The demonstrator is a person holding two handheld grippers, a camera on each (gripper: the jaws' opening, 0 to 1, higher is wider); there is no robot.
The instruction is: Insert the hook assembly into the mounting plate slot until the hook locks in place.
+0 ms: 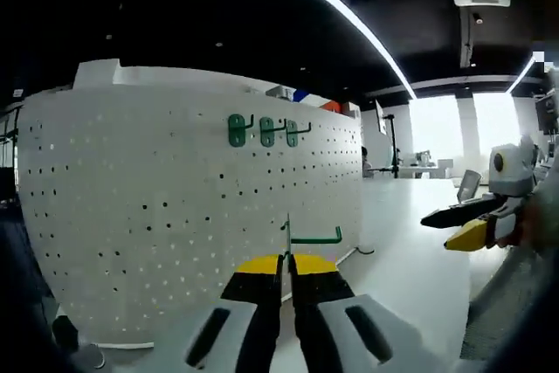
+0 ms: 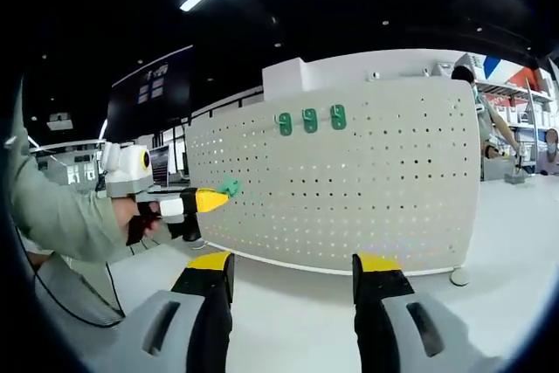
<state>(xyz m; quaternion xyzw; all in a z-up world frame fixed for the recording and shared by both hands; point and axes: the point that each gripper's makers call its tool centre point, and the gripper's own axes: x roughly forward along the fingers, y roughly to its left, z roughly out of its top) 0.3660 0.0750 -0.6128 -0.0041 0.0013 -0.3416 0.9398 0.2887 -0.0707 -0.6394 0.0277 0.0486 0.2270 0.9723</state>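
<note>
A tall white pegboard [image 1: 175,216] stands upright, with three green hooks [image 1: 267,131] set in its upper holes. My left gripper [image 1: 286,261] is shut on another green hook [image 1: 316,238], held just short of the board's face, below the mounted three. From the right gripper view, that gripper [image 2: 196,202] carries the green hook [image 2: 229,186] near the left edge of the pegboard [image 2: 367,181], under the mounted hooks [image 2: 310,120]. My right gripper [image 2: 293,270] is open with nothing between its jaws, well back from the board. It also shows at the right of the left gripper view [image 1: 467,223].
A grey-green sleeve [image 2: 52,211] and a hand hold the left gripper. The pegboard rests on a white table [image 2: 288,312]. Another person [image 2: 485,120] stands beyond the board's right end. Desks and a chair [image 1: 467,185] stand near bright windows.
</note>
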